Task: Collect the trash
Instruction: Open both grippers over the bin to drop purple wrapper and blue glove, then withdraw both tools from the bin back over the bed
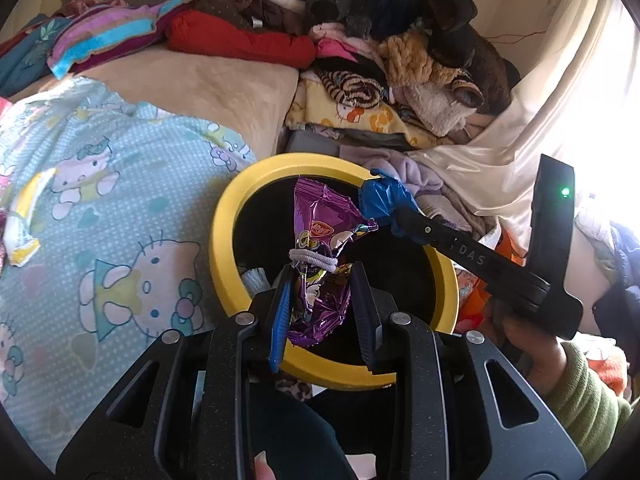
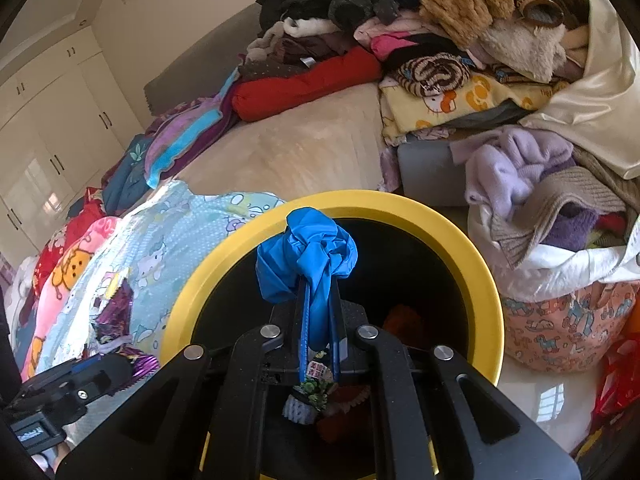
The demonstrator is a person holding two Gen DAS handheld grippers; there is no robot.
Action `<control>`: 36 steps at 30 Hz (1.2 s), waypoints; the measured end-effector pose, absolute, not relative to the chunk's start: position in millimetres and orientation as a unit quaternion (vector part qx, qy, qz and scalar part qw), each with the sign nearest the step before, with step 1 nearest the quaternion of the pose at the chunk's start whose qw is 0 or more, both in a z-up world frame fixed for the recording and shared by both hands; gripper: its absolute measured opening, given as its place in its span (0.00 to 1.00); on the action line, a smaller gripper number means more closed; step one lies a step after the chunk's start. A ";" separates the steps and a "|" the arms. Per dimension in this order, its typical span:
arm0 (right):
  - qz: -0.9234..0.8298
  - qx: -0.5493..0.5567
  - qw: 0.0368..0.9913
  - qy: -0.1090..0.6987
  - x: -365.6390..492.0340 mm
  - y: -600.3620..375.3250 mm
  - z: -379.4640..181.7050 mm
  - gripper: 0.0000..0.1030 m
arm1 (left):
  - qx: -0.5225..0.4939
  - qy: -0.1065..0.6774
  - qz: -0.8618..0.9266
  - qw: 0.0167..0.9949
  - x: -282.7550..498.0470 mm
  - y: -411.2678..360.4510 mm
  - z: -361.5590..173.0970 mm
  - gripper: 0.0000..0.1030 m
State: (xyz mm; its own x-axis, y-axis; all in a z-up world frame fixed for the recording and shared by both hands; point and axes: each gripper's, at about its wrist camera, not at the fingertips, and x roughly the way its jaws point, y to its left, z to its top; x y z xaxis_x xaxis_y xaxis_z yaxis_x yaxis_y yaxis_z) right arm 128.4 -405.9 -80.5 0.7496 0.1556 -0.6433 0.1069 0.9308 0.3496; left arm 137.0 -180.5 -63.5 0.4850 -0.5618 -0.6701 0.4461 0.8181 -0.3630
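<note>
A round bin with a yellow rim (image 1: pixel 224 240) and dark inside stands beside the bed; it also shows in the right wrist view (image 2: pixel 486 280). My left gripper (image 1: pixel 320 272) holds a crumpled purple snack wrapper (image 1: pixel 320 216), with a white hair tie (image 1: pixel 316 260) around it, over the bin's opening. My right gripper (image 2: pixel 318 284) is shut on a crumpled blue plastic bag (image 2: pixel 308 256) above the bin; it shows in the left wrist view (image 1: pixel 380 196) at the bin's far rim. Trash lies at the bin's bottom (image 2: pixel 316 392).
A bed with a Hello Kitty sheet (image 1: pixel 100 208) lies left of the bin. Piled clothes and blankets (image 1: pixel 360 40) cover the far side. A laundry basket of clothes (image 2: pixel 560 272) stands right of the bin. White wardrobes (image 2: pixel 48 120) line the left wall.
</note>
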 end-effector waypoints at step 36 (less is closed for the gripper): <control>0.015 0.170 0.934 0.314 120.0 -380.8 -57.7 0.66 | -0.030 0.324 -0.202 0.924 116.3 -138.9 -21.8 0.89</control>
State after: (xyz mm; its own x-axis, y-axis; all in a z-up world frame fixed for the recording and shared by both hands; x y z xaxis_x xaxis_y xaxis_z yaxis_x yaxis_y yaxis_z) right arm 120.0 -380.8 -57.7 0.8026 0.1348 -0.5811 0.0792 0.9414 0.3278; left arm 116.3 -138.9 -21.8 0.7077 -0.3928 -0.5872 0.3540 0.9165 -0.1864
